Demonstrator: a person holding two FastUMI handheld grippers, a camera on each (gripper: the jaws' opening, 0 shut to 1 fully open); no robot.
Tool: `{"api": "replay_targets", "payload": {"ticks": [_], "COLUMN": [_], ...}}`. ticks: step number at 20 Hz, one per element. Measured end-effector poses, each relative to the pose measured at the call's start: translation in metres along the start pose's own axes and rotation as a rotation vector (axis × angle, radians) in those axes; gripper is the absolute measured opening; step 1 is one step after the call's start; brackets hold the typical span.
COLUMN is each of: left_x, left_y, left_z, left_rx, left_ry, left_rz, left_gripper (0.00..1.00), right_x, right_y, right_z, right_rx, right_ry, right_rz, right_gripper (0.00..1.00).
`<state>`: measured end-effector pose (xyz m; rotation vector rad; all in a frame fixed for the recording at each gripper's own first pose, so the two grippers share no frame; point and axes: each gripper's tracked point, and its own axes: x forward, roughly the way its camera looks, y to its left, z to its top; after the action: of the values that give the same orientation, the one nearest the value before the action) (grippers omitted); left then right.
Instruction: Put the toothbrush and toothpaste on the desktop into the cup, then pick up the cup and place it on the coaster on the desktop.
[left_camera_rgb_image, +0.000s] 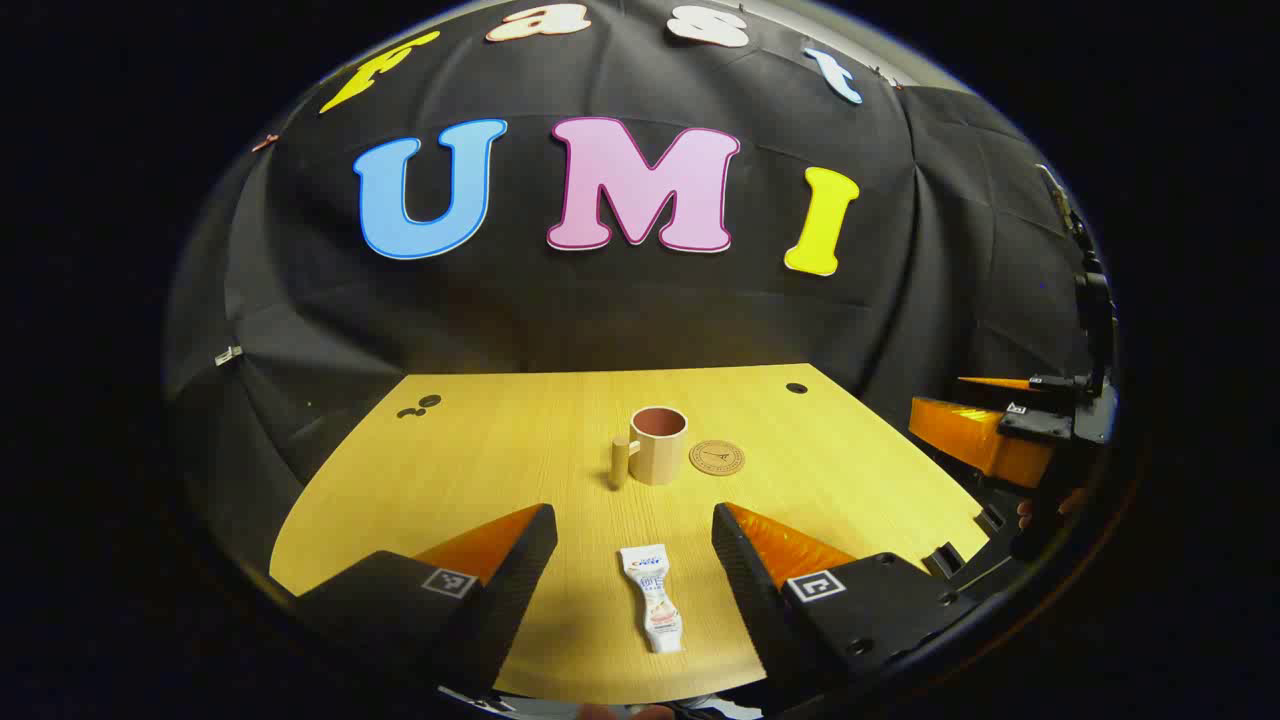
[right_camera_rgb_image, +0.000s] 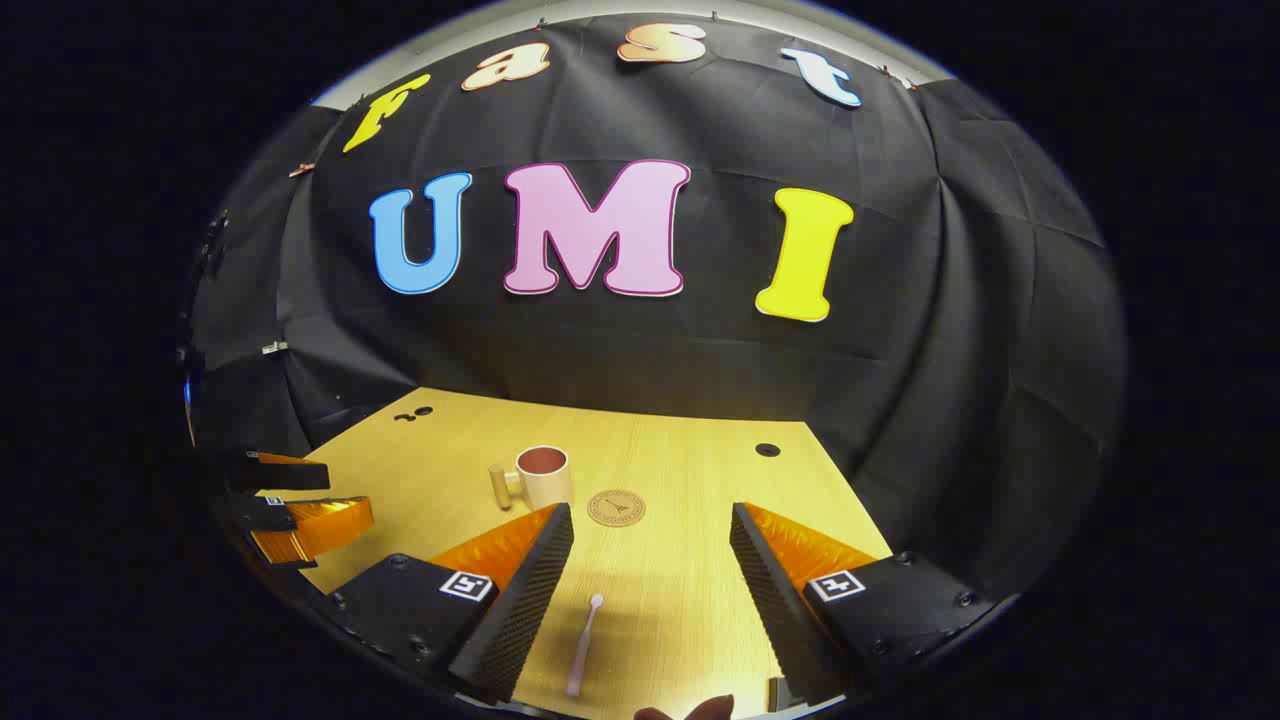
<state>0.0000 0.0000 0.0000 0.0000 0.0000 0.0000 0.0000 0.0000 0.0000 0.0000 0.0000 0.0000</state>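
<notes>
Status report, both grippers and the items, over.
Left gripper open above toothpaste. Right gripper open above toothbrush. Cup empty, beside coaster. Nothing in the way.

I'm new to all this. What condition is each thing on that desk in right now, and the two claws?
cup: upright, looks empty, beside the coaster, not on it
coaster: flat on the desk, bare
toothpaste: lying flat between the open left gripper's fingers, not gripped
toothbrush: lying flat, not gripped
left gripper: open, holding nothing
right gripper: open, holding nothing
</notes>
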Motion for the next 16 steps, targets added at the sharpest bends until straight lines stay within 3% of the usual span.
{"api": "replay_targets", "payload": {"ticks": [16], "left_x": [0.008], "left_y": [-0.009], "left_z": [-0.017], "left_rx": [-0.004], "left_ry": [0.046], "left_rz": [-0.006], "left_gripper": [0.96], "right_x": [0.003], "right_y": [-0.006], "right_z": [-0.01], "right_rx": [0.004], "right_ry": [0.027], "right_rz": [0.005], "right_gripper": [0.97]}}
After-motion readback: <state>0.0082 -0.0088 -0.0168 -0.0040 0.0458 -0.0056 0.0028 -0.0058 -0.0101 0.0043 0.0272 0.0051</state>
